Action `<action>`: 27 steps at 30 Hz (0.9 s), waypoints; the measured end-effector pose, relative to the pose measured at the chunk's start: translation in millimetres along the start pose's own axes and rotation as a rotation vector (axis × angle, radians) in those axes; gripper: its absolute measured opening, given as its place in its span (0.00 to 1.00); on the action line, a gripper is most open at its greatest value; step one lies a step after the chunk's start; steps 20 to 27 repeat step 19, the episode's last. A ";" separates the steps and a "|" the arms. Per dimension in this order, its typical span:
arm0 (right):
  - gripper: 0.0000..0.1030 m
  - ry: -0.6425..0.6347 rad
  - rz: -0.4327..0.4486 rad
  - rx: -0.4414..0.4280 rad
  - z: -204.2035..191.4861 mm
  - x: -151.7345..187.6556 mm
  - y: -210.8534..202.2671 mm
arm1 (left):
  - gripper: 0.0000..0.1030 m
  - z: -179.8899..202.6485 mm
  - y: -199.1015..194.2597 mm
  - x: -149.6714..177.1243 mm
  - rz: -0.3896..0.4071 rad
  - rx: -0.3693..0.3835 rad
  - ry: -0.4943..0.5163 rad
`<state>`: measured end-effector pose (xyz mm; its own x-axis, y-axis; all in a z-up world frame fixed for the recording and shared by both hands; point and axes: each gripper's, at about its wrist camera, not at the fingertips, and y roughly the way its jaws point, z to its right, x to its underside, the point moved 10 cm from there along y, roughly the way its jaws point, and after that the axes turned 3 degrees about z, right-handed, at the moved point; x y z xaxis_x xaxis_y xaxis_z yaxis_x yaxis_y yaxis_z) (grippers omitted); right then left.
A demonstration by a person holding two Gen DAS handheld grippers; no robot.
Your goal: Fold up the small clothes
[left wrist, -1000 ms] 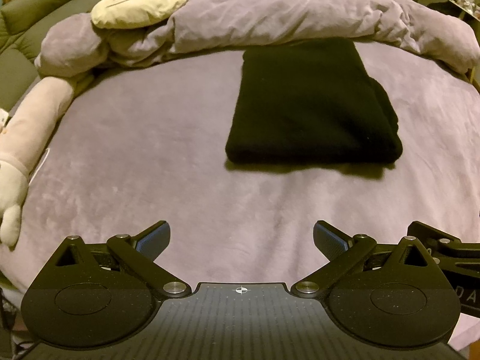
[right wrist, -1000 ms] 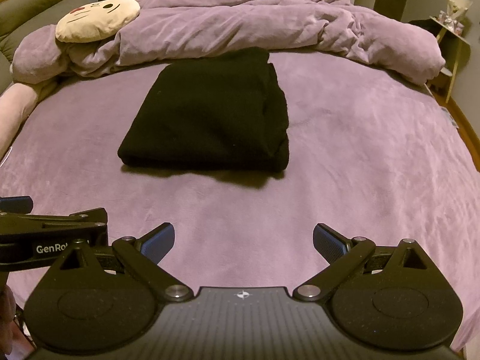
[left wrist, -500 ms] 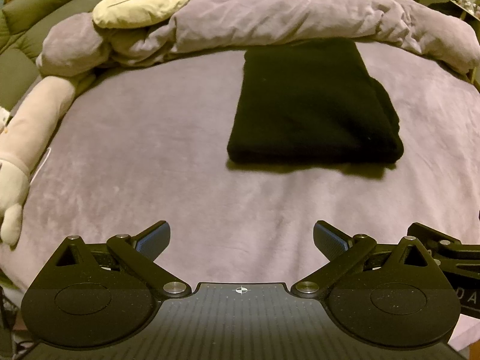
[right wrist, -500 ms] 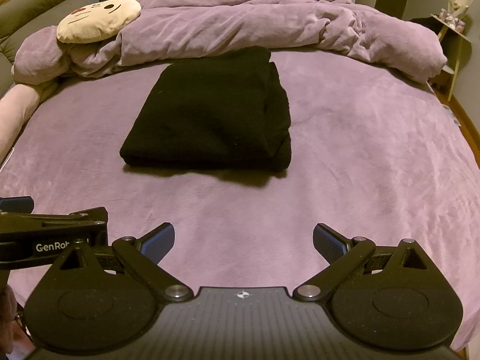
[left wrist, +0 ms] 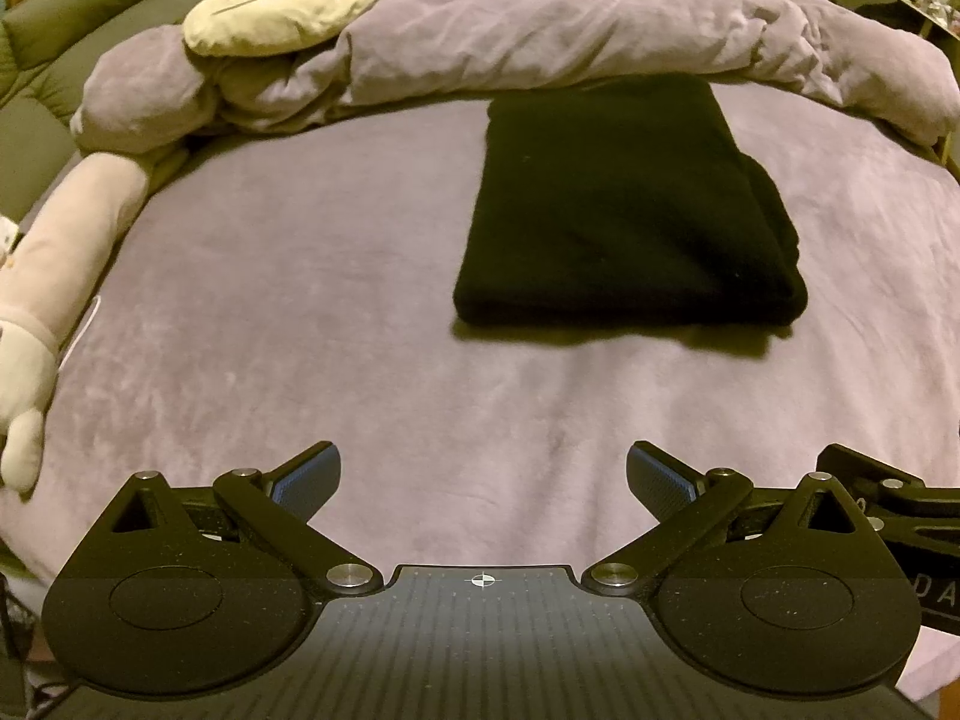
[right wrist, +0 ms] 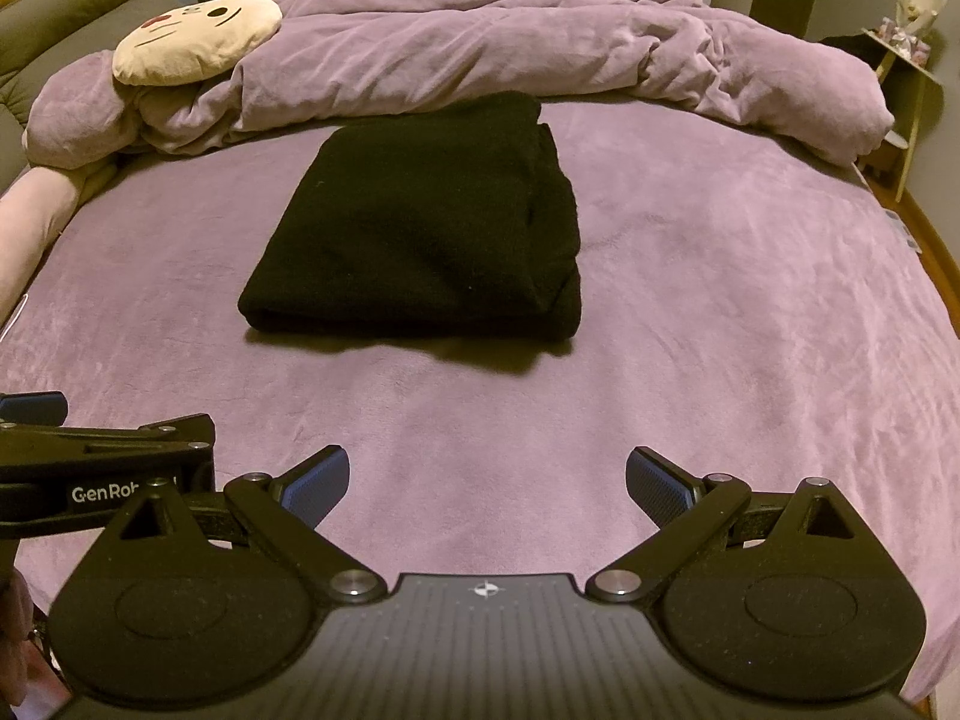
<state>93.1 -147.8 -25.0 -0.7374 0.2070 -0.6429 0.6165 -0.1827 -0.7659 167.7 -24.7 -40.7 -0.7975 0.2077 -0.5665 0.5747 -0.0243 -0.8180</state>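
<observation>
Nothing shifted since earlier frames; both grippers hold same pose.
Left wrist: left gripper (left wrist: 483, 471) spread wide, empty; folded black garment (left wrist: 624, 204) flat on purple bed (left wrist: 288, 312), well ahead, rightward.
Right wrist: right gripper (right wrist: 487, 474) spread wide, empty; garment (right wrist: 420, 222) ahead, leftward, near rumpled duvet (right wrist: 540, 42).

"GenRob" (cut off) on left gripper (right wrist: 108, 474)

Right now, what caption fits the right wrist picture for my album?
Folded black garment on a purple bed, the open right gripper empty, well short of it.
</observation>
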 end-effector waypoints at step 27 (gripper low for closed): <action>0.96 0.001 -0.002 -0.006 5.9 -1.7 1.8 | 1.00 1.3 1.8 -0.8 0.010 0.030 -0.014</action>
